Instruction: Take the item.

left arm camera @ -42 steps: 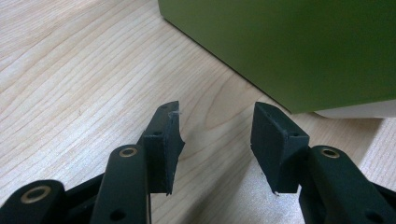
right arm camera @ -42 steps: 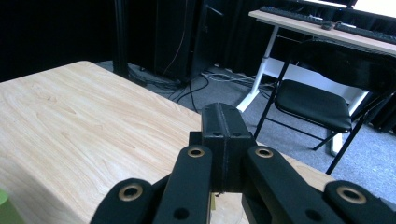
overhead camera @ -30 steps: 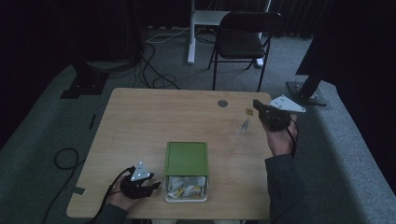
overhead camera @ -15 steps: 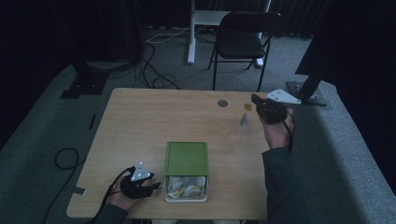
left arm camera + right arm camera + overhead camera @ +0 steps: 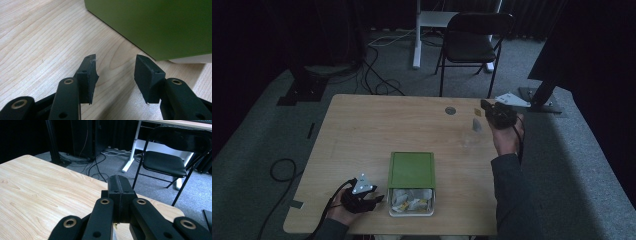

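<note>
A green box (image 5: 411, 170) lies near the table's front edge, and its white open end (image 5: 412, 202) holds several tea sachets. My left gripper (image 5: 379, 198) rests on the table just left of that open end, open and with nothing between its pads (image 5: 115, 67); the green box wall (image 5: 155, 25) is right ahead of it. Over the table's far right corner my right gripper (image 5: 484, 109) is held up with its jaws pressed together (image 5: 119, 185). A small yellow tag (image 5: 477, 112) sits at its tip, and a pale tea bag (image 5: 475, 125) dangles below it.
A small round disc (image 5: 450, 110) is set in the wooden table (image 5: 377, 130) near its far edge. A black folding chair (image 5: 474, 40) and a white desk leg (image 5: 417, 35) stand beyond the table. Cables lie on the grey carpet, and a stand base (image 5: 539, 97) sits at the right.
My right gripper has drifted a little toward the table's far edge with the tea bag hanging from it. The left gripper and the green box have stayed put.
</note>
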Tool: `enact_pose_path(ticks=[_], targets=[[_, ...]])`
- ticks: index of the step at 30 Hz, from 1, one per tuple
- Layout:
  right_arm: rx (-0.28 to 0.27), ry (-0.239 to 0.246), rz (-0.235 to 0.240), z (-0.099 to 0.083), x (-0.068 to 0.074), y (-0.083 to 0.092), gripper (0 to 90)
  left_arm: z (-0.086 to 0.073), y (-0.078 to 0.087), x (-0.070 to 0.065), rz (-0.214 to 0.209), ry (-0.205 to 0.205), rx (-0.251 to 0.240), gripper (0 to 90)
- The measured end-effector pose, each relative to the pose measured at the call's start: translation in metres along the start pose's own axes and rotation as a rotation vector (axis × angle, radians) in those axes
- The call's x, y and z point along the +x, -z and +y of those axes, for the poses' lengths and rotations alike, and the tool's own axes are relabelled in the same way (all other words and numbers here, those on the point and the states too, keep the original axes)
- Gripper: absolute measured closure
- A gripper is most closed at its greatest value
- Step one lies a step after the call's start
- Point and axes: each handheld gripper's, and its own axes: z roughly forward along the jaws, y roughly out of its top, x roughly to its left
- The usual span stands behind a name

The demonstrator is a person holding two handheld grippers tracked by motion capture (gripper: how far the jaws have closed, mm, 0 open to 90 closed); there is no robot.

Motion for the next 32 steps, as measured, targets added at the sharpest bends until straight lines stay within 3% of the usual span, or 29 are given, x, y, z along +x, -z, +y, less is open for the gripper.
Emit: enact_pose_path(ticks=[5, 7, 12, 23, 32], targets=[[0.001, 0.001, 0.007, -0.001, 0.003, -0.002, 90.0, 0.000, 0.000, 0.000, 0.000, 0.000, 0.001, 53.6], [0.011, -0.013, 0.002, -0.002, 0.003, -0.005, 74.9, 0.000, 0.000, 0.000, -0.001, 0.001, -0.001, 53.6], [0.005, -0.008, -0.005, -0.009, 0.004, -0.003, 67.3, 0.000, 0.000, 0.000, -0.001, 0.000, 0.002, 53.6], [0.023, -0.005, -0.012, -0.027, 0.003, 0.012, 64.4, 0.000, -0.001, 0.000, -0.001, 0.001, 0.003, 53.6], [0.060, 0.008, 0.003, -0.056, 0.012, 0.028, 61.5, 0.000, -0.001, 0.000, -0.001, -0.001, 0.005, 53.6]])
